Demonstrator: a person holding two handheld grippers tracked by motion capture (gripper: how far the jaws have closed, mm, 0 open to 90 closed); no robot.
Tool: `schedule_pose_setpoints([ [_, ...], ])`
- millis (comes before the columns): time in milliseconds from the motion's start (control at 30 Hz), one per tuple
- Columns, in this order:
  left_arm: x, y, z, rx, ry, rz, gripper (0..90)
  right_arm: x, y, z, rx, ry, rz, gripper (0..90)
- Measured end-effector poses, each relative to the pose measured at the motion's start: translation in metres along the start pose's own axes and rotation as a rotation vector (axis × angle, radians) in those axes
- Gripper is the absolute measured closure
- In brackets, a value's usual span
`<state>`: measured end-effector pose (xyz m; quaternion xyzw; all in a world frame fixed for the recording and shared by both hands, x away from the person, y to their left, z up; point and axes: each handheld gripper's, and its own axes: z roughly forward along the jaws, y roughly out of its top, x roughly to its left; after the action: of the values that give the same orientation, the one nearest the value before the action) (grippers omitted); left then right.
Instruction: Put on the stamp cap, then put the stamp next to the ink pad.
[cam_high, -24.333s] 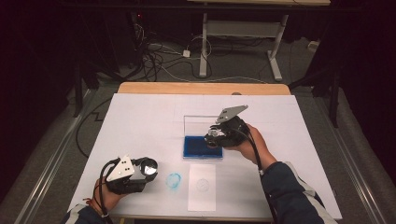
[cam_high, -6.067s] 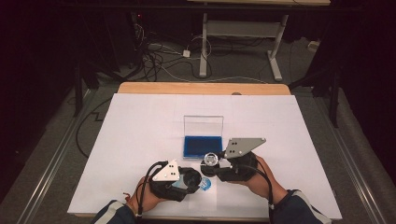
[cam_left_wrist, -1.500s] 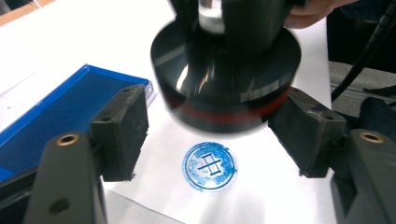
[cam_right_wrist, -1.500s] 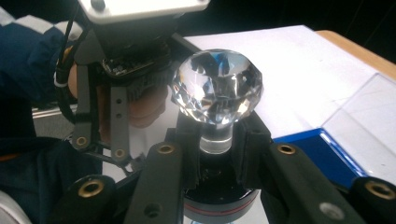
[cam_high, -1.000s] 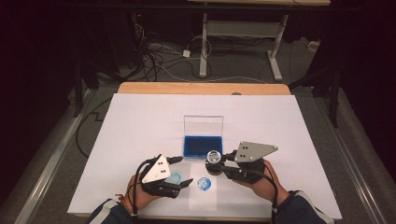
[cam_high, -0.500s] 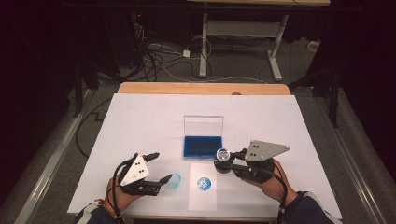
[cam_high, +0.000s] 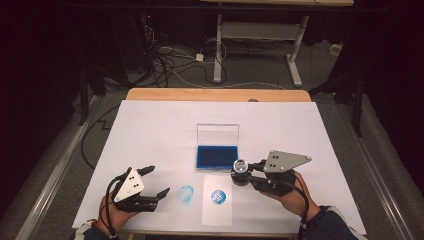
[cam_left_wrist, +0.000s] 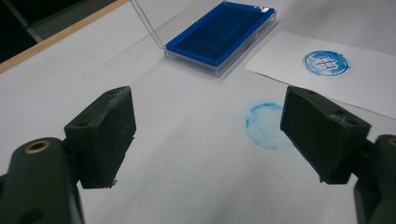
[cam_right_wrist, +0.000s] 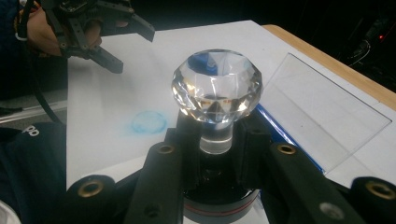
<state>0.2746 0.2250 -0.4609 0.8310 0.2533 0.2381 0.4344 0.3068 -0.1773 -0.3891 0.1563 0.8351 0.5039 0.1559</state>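
Observation:
A stamp with a clear faceted knob stands upright in my right gripper, which is shut on its stem just right of a white paper sheet. The sheet bears a round blue print. My left gripper hovers low at the front left; its jaws have just been opening and nothing is between them. A blue smudge marks the table cover ahead of it.
A blue ink pad lies open behind the sheet, its clear lid standing up at the back. The white table cover ends at a wooden far edge.
My left gripper has drawn away leftward from the sheet and its jaws have spread wide. The right gripper with the stamp has barely shifted.

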Motion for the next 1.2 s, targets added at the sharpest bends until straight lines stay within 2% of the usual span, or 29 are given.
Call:
schedule_pose_setpoints([
  [600,-0.002,-0.009,-0.001,0.038,-0.014,-0.007,17.4,-0.012,-0.005,-0.007,0.01,-0.037,0.019,74.9],
  [833,-0.003,-0.011,0.002,0.051,-0.019,-0.008,17.3,-0.017,-0.005,-0.011,0.01,-0.066,0.017,74.9],
  [1200,-0.006,-0.01,0.004,0.062,-0.027,0.002,17.3,-0.031,-0.013,-0.013,0.029,-0.123,0.039,74.8],
])
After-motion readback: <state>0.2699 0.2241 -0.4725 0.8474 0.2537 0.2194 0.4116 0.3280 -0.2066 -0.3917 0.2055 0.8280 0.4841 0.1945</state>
